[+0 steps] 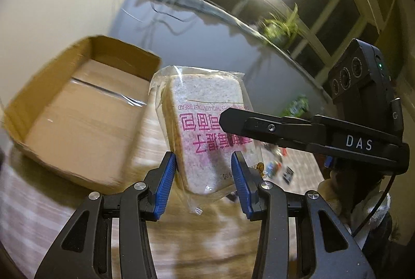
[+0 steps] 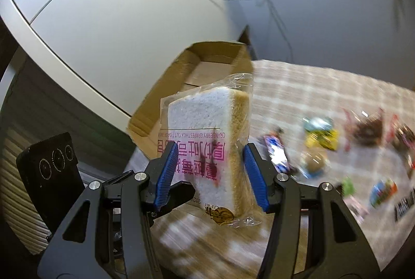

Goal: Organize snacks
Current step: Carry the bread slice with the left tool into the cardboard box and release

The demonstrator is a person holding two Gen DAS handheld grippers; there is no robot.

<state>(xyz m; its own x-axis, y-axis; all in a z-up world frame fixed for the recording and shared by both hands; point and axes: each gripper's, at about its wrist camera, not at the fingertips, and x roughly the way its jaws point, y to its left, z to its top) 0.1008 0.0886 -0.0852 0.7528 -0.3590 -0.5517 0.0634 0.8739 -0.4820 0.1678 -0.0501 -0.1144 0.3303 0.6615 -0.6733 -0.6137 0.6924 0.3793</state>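
Left wrist view: our left gripper (image 1: 203, 176) and right gripper (image 1: 228, 120) both clamp a bagged bread (image 1: 205, 133) slice, raised beside the empty box (image 1: 85, 107). Right wrist view: our right gripper (image 2: 210, 170) grips the bread (image 2: 207, 120) above the checked bench (image 2: 298, 89); snacks (image 2: 321, 133) lie scattered right.

The left tongs (image 1: 203, 180), black arms with ribbed blue pads, point forward and downward, both pads pressed against the sides of a clear-wrapped slice of white toast bread with pink print (image 1: 207, 133). The right tongs (image 2: 211, 172), of the same build, clamp the same bread from the other side, angled downward too.
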